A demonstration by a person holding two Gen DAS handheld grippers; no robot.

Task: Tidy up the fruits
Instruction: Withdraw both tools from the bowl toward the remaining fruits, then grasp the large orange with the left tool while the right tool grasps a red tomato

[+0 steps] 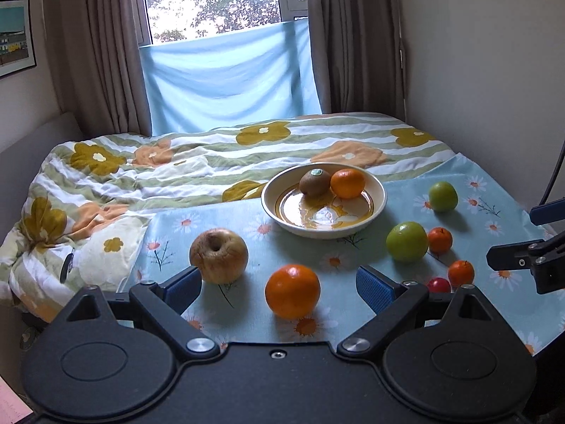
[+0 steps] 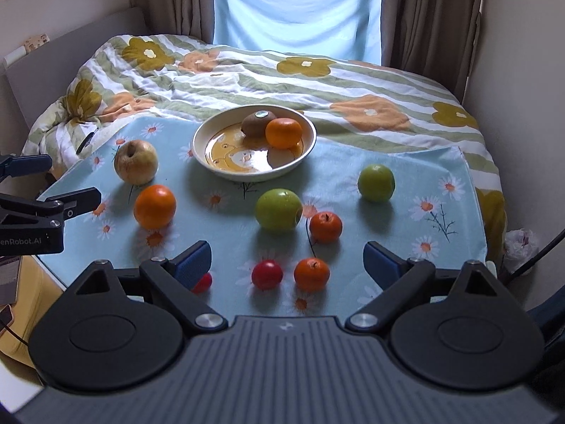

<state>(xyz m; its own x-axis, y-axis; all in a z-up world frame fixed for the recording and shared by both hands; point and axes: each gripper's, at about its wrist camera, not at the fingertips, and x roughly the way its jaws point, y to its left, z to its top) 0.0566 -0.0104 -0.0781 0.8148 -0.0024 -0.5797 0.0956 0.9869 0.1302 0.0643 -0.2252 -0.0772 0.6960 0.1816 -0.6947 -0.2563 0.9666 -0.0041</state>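
My left fingers point(image 1: 279, 284) are spread wide and hold nothing; a large round orange point(image 1: 292, 291) sits just ahead of them, between the blue pads, and a wrinkled yellow-brown apple point(image 1: 218, 255) lies just beyond the left pad. My right fingers point(image 2: 286, 259) are spread wide and bare too — a small red fruit point(image 2: 267, 274) and a small orange tangerine point(image 2: 311, 274) rest between them, close in.

Farther ahead of both, the shallow cream ceramic bowl with a yellow pattern point(image 2: 208, 169) already carries a brown kiwi point(image 2: 257, 123) and an orange point(image 2: 283, 133), touching each other. Two green apples point(image 2: 279, 209) point(image 2: 376, 182) and another tangerine point(image 2: 325, 227) remain on the daisy-print blue cloth point(image 2: 406, 226) over the desk.

I judge the task early: most fruit is still loose. The next pick looks to be the large orange — the left fingers need to ease forward around its widest part, close gently so it doesn't roll, then lift clear of the bowl rim.
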